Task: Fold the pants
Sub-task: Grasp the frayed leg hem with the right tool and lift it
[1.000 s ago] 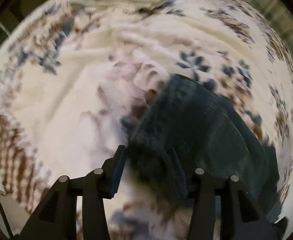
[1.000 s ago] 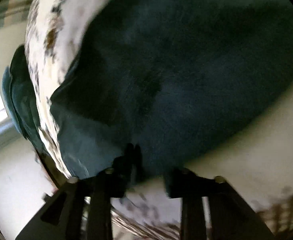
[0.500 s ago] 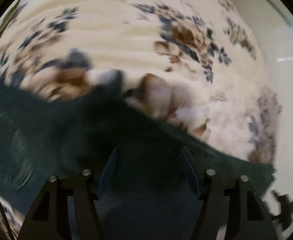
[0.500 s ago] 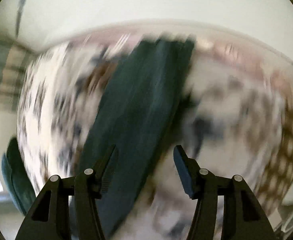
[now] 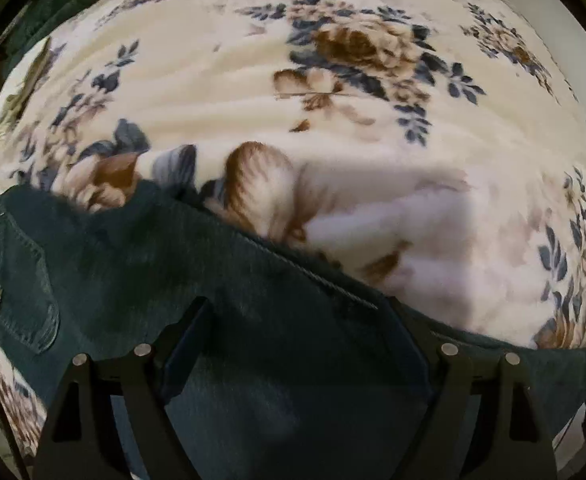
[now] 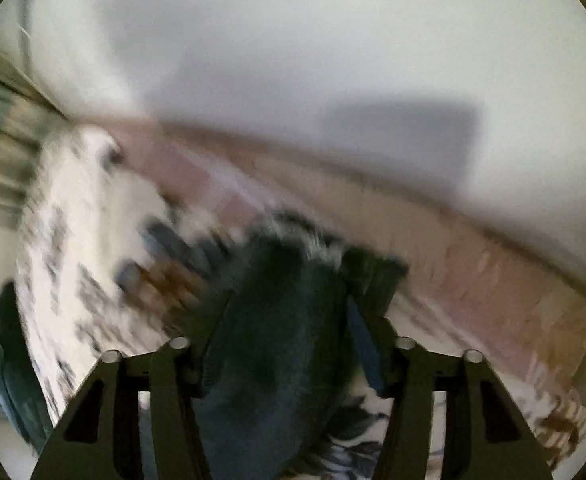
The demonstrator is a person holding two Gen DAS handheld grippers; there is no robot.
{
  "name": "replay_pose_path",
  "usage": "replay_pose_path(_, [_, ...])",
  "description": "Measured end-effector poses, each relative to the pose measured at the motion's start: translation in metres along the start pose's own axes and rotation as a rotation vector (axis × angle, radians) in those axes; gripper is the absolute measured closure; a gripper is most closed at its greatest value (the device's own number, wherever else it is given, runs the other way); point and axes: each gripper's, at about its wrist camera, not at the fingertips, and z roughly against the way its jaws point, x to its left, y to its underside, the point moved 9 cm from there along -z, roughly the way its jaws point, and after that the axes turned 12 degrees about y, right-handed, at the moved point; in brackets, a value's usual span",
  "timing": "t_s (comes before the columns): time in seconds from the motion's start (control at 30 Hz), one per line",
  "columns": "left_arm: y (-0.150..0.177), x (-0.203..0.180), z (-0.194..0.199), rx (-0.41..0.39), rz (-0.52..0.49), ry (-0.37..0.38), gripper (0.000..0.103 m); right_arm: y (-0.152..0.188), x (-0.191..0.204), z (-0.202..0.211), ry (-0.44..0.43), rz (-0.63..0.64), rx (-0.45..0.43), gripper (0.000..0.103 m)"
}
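A cream floral blanket [image 5: 221, 92] covers the bed. Dark green pants [image 5: 141, 264] lie spread flat across its near part, a back pocket at the left. The left gripper [image 5: 293, 312] points down over the pants, its jaws wide and just opened further, gripping nothing. In the blurred right wrist view, the right gripper [image 6: 289, 312] shows fingers apart with pants cloth between them.

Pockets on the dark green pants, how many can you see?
1. The pocket is stitched near the left end of the pants, which lie on the flowered blanket. More pockets may be hidden underneath, behind the grippers, or out of view.
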Motion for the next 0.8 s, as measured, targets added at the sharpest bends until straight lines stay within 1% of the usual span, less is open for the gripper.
replay_pose_path(0.03, [0.002,-0.003,0.004,-0.006,-0.003,-0.004,0.019,0.002,0.0,-0.012,0.026,0.016,0.031,0.095])
replay_pose_path(0.07, [0.002,-0.006,0.007,-0.015,-0.008,-0.01,0.019,0.0,-0.001,-0.015,0.049,0.035,0.024,0.095])
replay_pose_path(0.13, [0.007,-0.015,0.011,-0.029,-0.023,-0.01,0.019,-0.005,0.007,-0.003,0.086,0.106,-0.059,0.096])
replay_pose_path(0.23, [0.011,-0.031,0.011,-0.032,-0.06,-0.013,0.019,-0.013,0.012,0.03,0.107,0.174,-0.204,0.097])
replay_pose_path(0.27, [0.015,-0.034,0.01,-0.03,-0.07,-0.009,0.019,-0.015,0.009,0.035,0.115,0.181,-0.221,0.097])
replay_pose_path(0.3, [0.016,-0.04,0.004,-0.028,-0.077,-0.012,0.019,-0.017,0.005,0.032,0.125,0.192,-0.219,0.097])
replay_pose_path(0.33, [0.022,-0.042,0.001,-0.024,-0.08,-0.014,0.019,-0.019,-0.001,0.022,0.13,0.186,-0.196,0.097])
replay_pose_path(0.43, [0.028,-0.043,0.001,-0.024,-0.053,0.006,0.019,-0.016,-0.008,-0.019,0.071,0.156,-0.016,0.095])
replay_pose_path(0.47, [0.03,-0.044,0.002,-0.023,-0.044,0.021,0.019,-0.017,-0.01,-0.021,0.041,0.138,0.006,0.092])
replay_pose_path(0.5, [0.032,-0.048,0.003,-0.019,-0.034,0.05,0.019,-0.021,-0.015,-0.018,-0.033,0.089,0.04,0.084])
replay_pose_path(0.53, [0.034,-0.052,0.006,-0.018,-0.024,0.085,0.018,-0.022,-0.02,-0.014,-0.078,0.053,0.065,0.077])
replay_pose_path(0.57, [0.038,-0.058,0.01,-0.013,-0.018,0.119,0.018,-0.023,-0.029,-0.008,-0.123,0.0,0.088,0.058])
replay_pose_path(0.6, [0.042,-0.065,0.012,-0.005,-0.02,0.148,0.018,-0.023,-0.036,-0.004,-0.155,-0.04,0.094,0.041])
replay_pose_path(0.63, [0.049,-0.077,0.014,0.009,-0.029,0.176,0.018,-0.023,-0.044,0.0,-0.162,-0.072,0.089,0.036])
replay_pose_path(0.67, [0.053,-0.084,0.015,0.014,-0.039,0.183,0.018,-0.022,-0.05,0.001,-0.152,-0.084,0.087,0.034])
replay_pose_path(0.7, [0.055,-0.091,0.015,0.021,-0.053,0.19,0.018,-0.02,-0.056,-0.005,-0.149,-0.091,0.102,0.034])
replay_pose_path(0.73, [0.061,-0.103,0.014,0.032,-0.072,0.196,0.018,-0.018,-0.054,-0.011,-0.166,-0.095,0.121,0.034])
replay_pose_path(0.77, [0.06,-0.107,0.01,0.042,-0.079,0.203,0.018,-0.016,-0.053,-0.022,-0.178,-0.095,0.147,0.034])
replay_pose_path(0.8, [0.058,-0.107,0.008,0.048,-0.083,0.209,0.018,-0.014,-0.053,-0.034,-0.178,-0.103,0.176,0.031])
